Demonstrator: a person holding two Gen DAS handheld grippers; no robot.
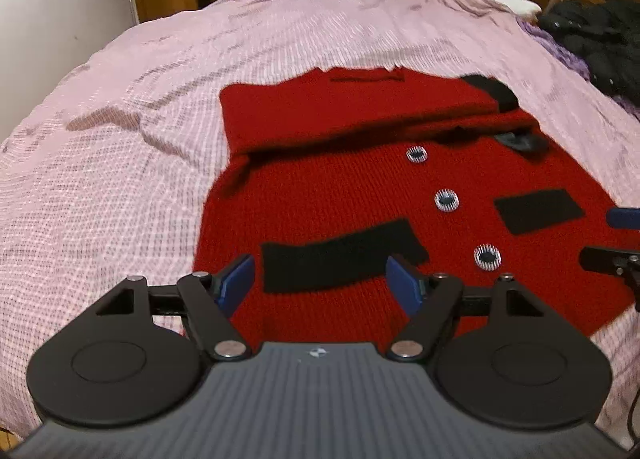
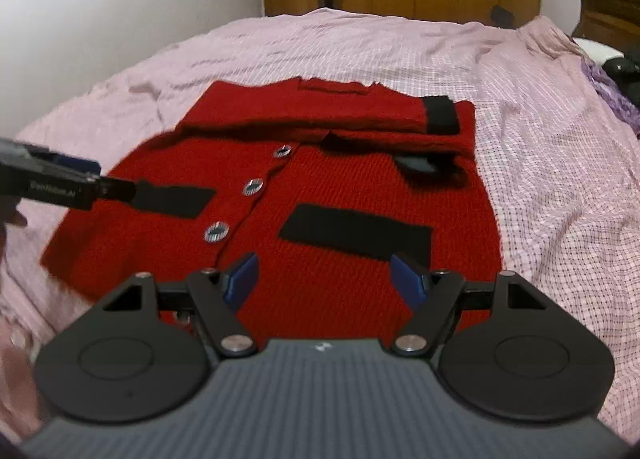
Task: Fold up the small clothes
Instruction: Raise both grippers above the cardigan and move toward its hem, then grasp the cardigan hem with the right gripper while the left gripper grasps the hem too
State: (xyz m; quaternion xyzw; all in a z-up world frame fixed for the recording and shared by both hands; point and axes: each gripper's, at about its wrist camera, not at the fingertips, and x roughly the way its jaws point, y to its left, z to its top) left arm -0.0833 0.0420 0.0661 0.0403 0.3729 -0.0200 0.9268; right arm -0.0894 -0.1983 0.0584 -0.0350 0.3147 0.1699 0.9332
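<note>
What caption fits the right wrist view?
Open right claw above a red cardigan, sleeves folded across, on a pink bed.

We see a bed point(image 1: 168, 71) covered by a rumpled pink checked bedspread point(image 2: 560, 163). On it a red cardigan point(image 1: 344, 195) lies flat, buttons up, its sleeves folded across the chest. Dark clothes point(image 1: 600, 43) are heaped at the bed's far right, beside a purple cloth point(image 1: 560, 47).
</note>
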